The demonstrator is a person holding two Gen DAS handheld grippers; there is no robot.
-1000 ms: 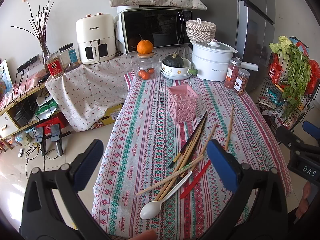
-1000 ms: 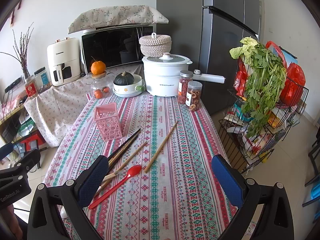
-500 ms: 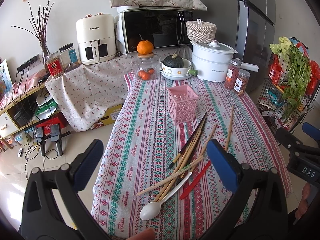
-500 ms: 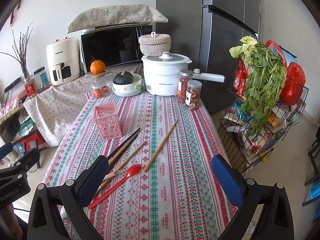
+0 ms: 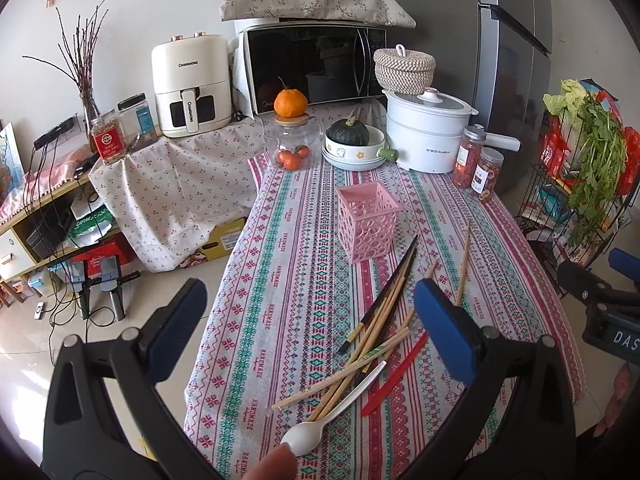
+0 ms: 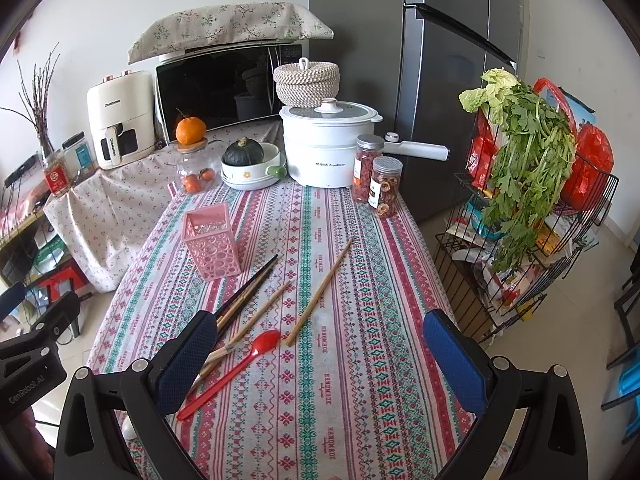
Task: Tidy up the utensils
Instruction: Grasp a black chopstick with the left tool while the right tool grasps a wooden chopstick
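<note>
- Pink perforated plastic square holder [image 5: 369, 222] stands upright and empty near the middle of the striped woven tablecloth [image 5: 280, 280], its open top facing up; judged to be the destination for the loose utensils.
- Bamboo and dark lacquered chopsticks [image 5: 380, 316] lie in a crossed heap just in front of the holder, unsorted; one pale pair [image 6: 320, 292] lies apart to the right.
- White plastic spoon [image 5: 332, 412] rests at the near table edge, bowl toward the person, its handle touching the heap.
- Red plastic spoon [image 6: 228, 372] lies beside the heap, bowl pointing up the table.
- Left gripper [image 5: 310, 326] hovers above the near left edge, blue pads spread wide, holding nothing; the heap sits toward its right finger.
- Right gripper [image 6: 320, 360] hovers over the near end of the table, likewise spread and empty, with the red spoon near its left pad [image 6: 186, 360].
- Judgement: no utensil is yet collected; both tools are held wide, presumably ready for a first pick.
</note>
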